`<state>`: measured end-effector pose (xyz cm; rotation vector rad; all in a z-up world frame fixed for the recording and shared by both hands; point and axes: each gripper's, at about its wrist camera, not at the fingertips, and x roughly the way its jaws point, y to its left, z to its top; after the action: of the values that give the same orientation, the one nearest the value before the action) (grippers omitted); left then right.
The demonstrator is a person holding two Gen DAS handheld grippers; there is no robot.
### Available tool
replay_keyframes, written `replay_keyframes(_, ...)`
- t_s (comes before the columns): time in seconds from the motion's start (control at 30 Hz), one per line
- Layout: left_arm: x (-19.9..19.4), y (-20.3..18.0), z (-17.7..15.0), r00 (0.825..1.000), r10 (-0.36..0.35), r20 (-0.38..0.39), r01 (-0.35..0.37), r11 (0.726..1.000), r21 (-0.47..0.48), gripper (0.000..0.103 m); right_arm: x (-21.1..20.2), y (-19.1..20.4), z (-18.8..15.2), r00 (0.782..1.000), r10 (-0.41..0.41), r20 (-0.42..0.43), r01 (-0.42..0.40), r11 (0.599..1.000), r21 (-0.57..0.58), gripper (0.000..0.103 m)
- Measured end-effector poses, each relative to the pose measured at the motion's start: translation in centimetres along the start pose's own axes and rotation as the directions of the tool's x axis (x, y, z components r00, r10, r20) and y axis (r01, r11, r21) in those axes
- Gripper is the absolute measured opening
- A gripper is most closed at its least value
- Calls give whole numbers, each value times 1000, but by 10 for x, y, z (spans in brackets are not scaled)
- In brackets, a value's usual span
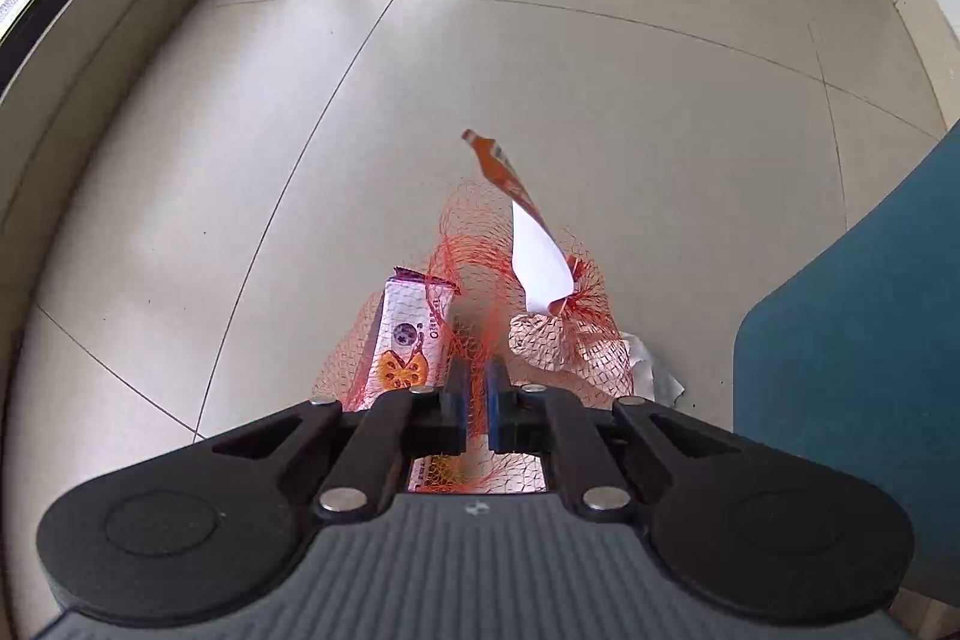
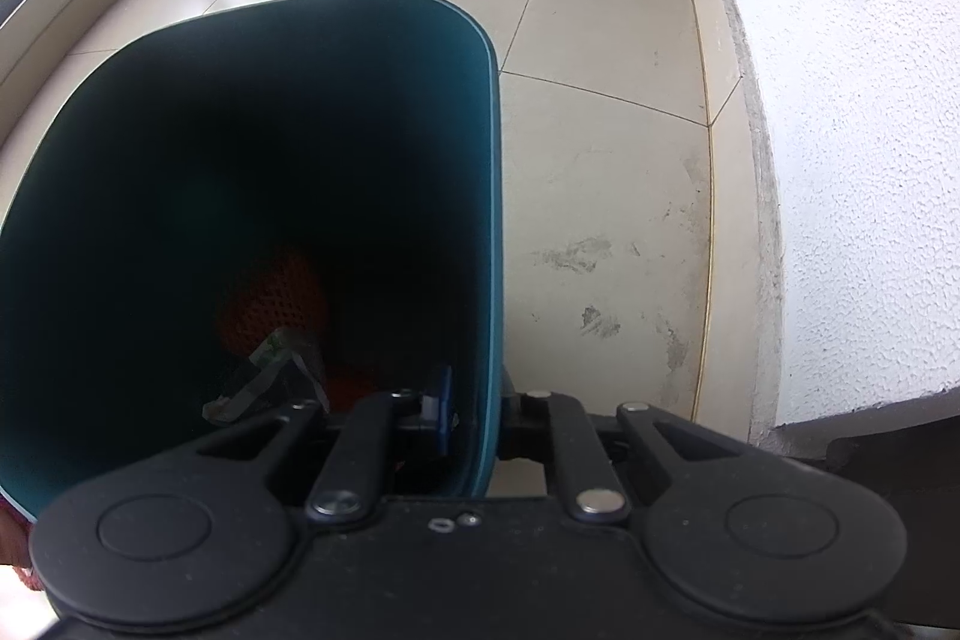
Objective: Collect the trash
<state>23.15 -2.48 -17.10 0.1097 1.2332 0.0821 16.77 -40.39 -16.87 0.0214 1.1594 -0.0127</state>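
Currently the orange mesh bag [image 1: 480, 274], holding a snack carton [image 1: 405, 340] and crumpled wrappers, hangs pinched in the nearly closed left gripper [image 1: 477, 388], clear of the floor, just left of the teal bin [image 2: 489, 196]. Right gripper [image 2: 477, 418] clamps the bin's rim wall. Step in hand: carry. Next calls for swinging the bag over the bin mouth, then releasing

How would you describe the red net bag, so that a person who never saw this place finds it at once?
Start from the teal bin standing on the tiled floor. Just beside it, the left claw is shut on a red net bag. Unlike the white paper lying next to it, it is open orange-red mesh with a purple-and-white carton inside.
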Motion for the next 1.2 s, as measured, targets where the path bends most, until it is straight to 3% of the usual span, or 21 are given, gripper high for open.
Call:
replay_keyframes(0.13, -51, -2, 5, 998, -4, 62, 3, 1000, 5, 5, 0, -6, -1, 1000, 0, 1, 0, 1000, 9, 11)
replay_keyframes(0.33, -131, -16, 16, 981, -85, 176, 82, 996, 23, 5, 0, -13, -3, 1000, 1, 1, -1, 1000, 16, 11)
replay_keyframes(0.4, -159, -23, 20, 968, -123, 218, 117, 992, 39, 4, 0, -14, -3, 1000, 0, 3, 0, 1000, 15, 11)
replay_keyframes(0.53, -222, -47, 29, 923, -207, 323, 181, 977, 109, 4, 0, -15, -4, 1000, 0, 3, 0, 1000, 14, 11)
replay_keyframes(0.63, -241, -66, 27, 896, -276, 348, 226, 958, 177, 5, 0, -17, -5, 1000, 1, 3, -2, 1000, 15, 11)
replay_keyframes(0.7, -233, -76, 23, 903, -275, 332, 216, 955, 202, 5, -2, -16, -3, 1000, 2, 3, -2, 1000, 14, 11)
replay_keyframes(0.77, -208, -84, 19, 921, -271, 281, 218, 954, 205, 5, -2, -16, -4, 1000, 1, 3, -1, 1000, 13, 11)
replay_keyframes(0.9, -159, -73, 10, 943, -281, 178, 252, 953, 169, 5, -2, -17, -4, 1000, 0, 4, 0, 1000, 11, 11)
replay_keyframes(1.07, -95, -61, 3, 951, -301, 68, 293, 951, 102, 8, -1, -14, -5, 1000, -2, 2, 2, 1000, 2, 11)
replay_keyframes(1.17, -56, -56, 1, 948, -318, 5, 317, 946, 67, 25, -4, -12, -4, 1000, -4, -4, 4, 1000, -7, 11)
replay_keyframes(1.2, -43, -54, -1, 944, -330, -15, 330, 942, 59, 44, -5, -11, -4, 1000, -7, -5, 7, 1000, -13, 11)
